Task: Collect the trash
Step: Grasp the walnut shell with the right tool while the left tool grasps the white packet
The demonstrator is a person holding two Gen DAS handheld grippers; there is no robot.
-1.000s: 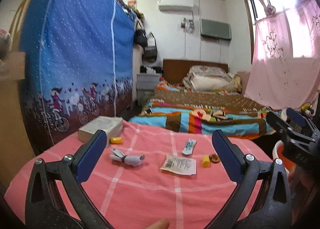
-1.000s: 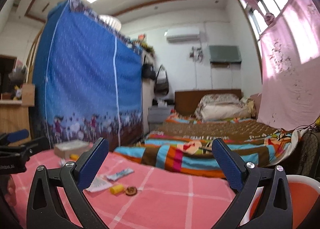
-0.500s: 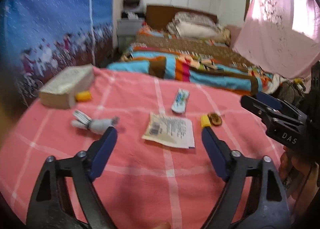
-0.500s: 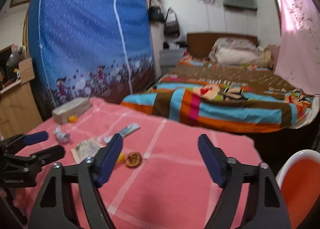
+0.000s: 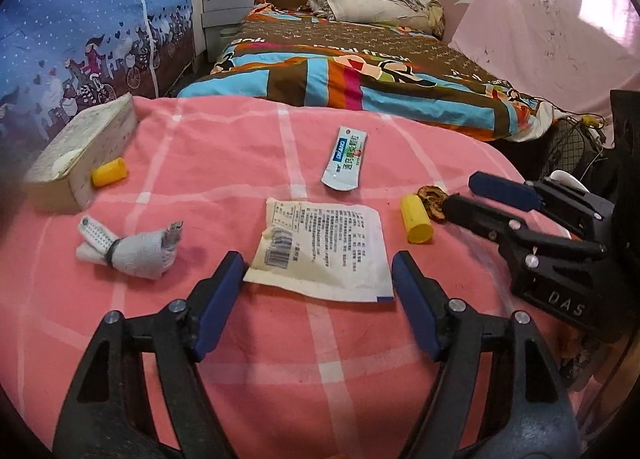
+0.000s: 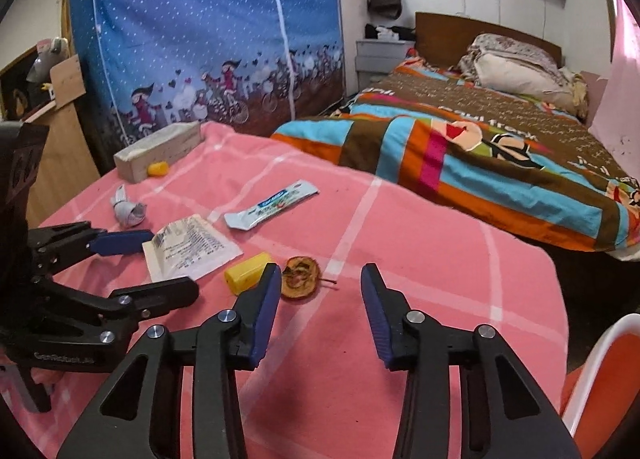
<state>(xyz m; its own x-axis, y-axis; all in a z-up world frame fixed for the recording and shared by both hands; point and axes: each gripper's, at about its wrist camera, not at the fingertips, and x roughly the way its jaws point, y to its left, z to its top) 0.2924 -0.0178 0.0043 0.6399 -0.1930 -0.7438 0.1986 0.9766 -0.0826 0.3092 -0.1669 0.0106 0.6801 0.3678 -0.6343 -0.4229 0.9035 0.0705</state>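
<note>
Both hand-held grippers dipped toward the desk point(image 5: 320, 359), jaws narrowing but gripping nothing: left hand-held gripper point(image 5: 318, 287) astride the flat paper packet point(image 5: 324, 249) at lower centre, right hand-held gripper point(image 6: 316, 295) beside the dried fruit slice point(image 6: 300, 278). Pads could have skated over the thin packet or bunched the pink cloth point(image 5: 420, 147), and the yellow cap point(image 6: 246, 278) might have been knocked away.

Left gripper point(image 5: 318, 271): black moulded plastic frame with triangular cut-outs in each arm, silver round screw heads at the pivots, and two flat dark-blue pads point(image 5: 216, 299) on the finger tips; seen from the other camera, its side carries faint pale lettering that is too small to read. Right gripper point(image 6: 318, 295): same black frame, silver screws and blue ribbed pads point(image 6: 266, 309); its body bears the raised letters "DAS" in the left wrist view.
</note>
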